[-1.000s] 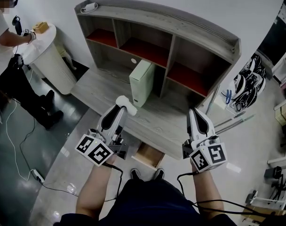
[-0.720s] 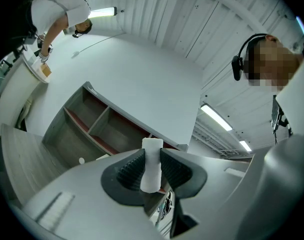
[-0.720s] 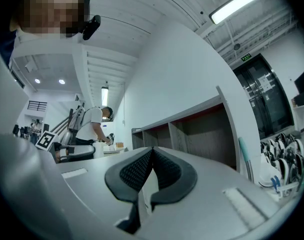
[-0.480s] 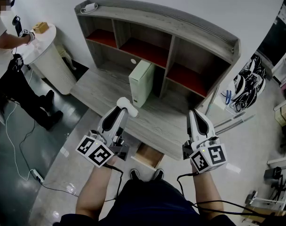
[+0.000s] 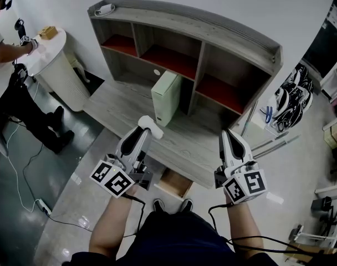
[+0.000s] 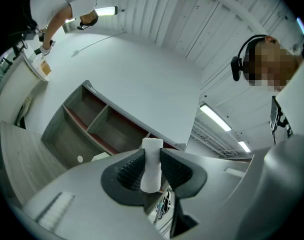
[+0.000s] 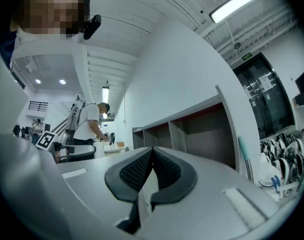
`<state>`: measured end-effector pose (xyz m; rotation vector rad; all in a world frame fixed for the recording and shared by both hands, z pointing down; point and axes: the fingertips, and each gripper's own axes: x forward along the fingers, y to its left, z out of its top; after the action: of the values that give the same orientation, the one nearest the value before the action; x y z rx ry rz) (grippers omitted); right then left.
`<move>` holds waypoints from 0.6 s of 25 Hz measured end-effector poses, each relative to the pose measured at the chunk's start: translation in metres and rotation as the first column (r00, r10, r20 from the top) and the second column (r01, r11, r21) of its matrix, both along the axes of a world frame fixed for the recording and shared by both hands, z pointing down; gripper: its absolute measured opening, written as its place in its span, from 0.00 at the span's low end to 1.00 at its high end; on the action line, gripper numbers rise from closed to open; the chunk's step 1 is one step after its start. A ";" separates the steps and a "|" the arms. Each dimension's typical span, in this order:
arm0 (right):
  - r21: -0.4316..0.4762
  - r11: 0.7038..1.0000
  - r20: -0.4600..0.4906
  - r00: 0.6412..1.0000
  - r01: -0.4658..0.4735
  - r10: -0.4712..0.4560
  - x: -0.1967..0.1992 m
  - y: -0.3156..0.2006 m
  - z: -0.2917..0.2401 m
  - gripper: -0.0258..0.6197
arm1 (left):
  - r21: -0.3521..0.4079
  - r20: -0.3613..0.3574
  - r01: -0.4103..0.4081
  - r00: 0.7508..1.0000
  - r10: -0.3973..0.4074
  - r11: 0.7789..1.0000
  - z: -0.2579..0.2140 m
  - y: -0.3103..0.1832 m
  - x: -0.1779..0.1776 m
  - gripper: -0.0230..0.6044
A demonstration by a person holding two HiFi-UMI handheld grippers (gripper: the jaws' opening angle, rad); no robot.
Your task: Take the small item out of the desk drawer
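The bench [image 5: 129, 101] with its shelf unit [image 5: 235, 37] fills the far half of the head view. A white box [image 5: 166, 96] stands upright on it. The drawer [image 5: 174, 183] under the bench's near edge is open, just ahead of the person's feet.

The left gripper [image 5: 144, 131] hangs over the near part of the bench and is clamped on the small white item [image 6: 152, 166], which is out of the drawer. The right gripper [image 5: 229, 136] is over the bench to the right, its jaws pressed together with nothing between them.

The main risk is losing the item. It looks smooth, and one end stands well clear of the jaw pads, so a quick swing or a knock against the box could pivot it or pull it free. It would then drop onto the bench, onto the floor or back into the drawer. The open drawer juts toward the person's legs, and a step forward could bump it. Cables trail from both grippers near the body and could snag.

Most of the drawer's inside is hidden behind the forearms, so I cannot tell whether anything else lies in it. I cannot tell what the item is. In the left gripper view, the pads cover the sides of the item where they hold it. A pale shape beyond the right gripper's closed jaws is too unclear to identify.
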<state>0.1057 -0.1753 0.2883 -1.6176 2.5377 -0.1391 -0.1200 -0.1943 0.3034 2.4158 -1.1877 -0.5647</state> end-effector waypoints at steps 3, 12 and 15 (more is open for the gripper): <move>0.001 1.000 0.000 1.000 0.002 -0.002 0.000 0.000 -0.001 0.05 | -0.001 0.000 -0.005 1.000 0.005 1.000 0.000 0.000 0.001 0.20; -0.002 1.000 -0.006 1.000 0.009 -0.009 0.000 0.000 0.000 0.05 | -0.002 0.005 -0.018 1.000 0.018 1.000 0.001 0.000 0.006 0.20; -0.001 1.000 -0.007 1.000 0.010 -0.010 0.001 0.000 0.000 0.05 | -0.002 0.005 -0.019 1.000 0.019 1.000 0.001 0.001 0.007 0.20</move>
<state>0.1064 -0.1753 0.2886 -1.6089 2.5521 -0.1362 -0.1126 -0.1933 0.3048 2.4251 -1.1662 -0.5519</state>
